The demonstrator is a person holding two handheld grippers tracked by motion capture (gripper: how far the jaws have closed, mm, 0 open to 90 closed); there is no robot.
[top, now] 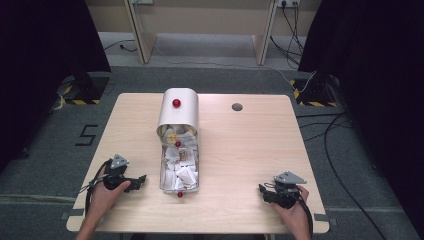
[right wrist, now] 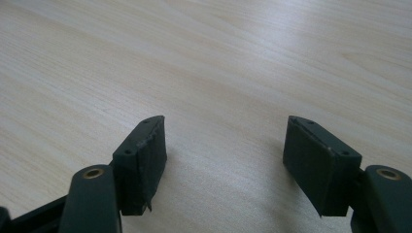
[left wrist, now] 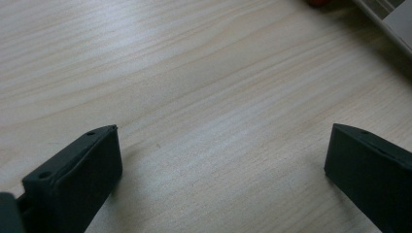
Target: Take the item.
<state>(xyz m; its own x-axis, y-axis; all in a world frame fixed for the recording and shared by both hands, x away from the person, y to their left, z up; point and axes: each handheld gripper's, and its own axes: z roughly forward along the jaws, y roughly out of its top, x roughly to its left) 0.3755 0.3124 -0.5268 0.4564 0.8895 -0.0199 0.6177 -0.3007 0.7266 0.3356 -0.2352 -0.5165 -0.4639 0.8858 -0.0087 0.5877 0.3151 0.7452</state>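
Observation:
A silvery metal box (top: 179, 172) lies on the wooden table (top: 240, 145), full of small white and yellowish packets, with a red knob (top: 180, 194) at its near end. Its rounded lid (top: 178, 112), also with a red knob (top: 176, 103), rests over the far end. My left gripper (top: 142, 179) lies low on the table left of the box, open, with bare wood between its jaws (left wrist: 224, 128). My right gripper (top: 261, 189) rests near the front right edge, open over bare wood (right wrist: 224, 119). The box's corner (left wrist: 388, 19) shows at the top right of the left gripper view.
A round cable hole (top: 237, 106) sits in the table's far right part. Bare wood lies between the box and my right gripper. Black curtains hang on both sides, and cables (top: 330, 135) run over the floor at the right.

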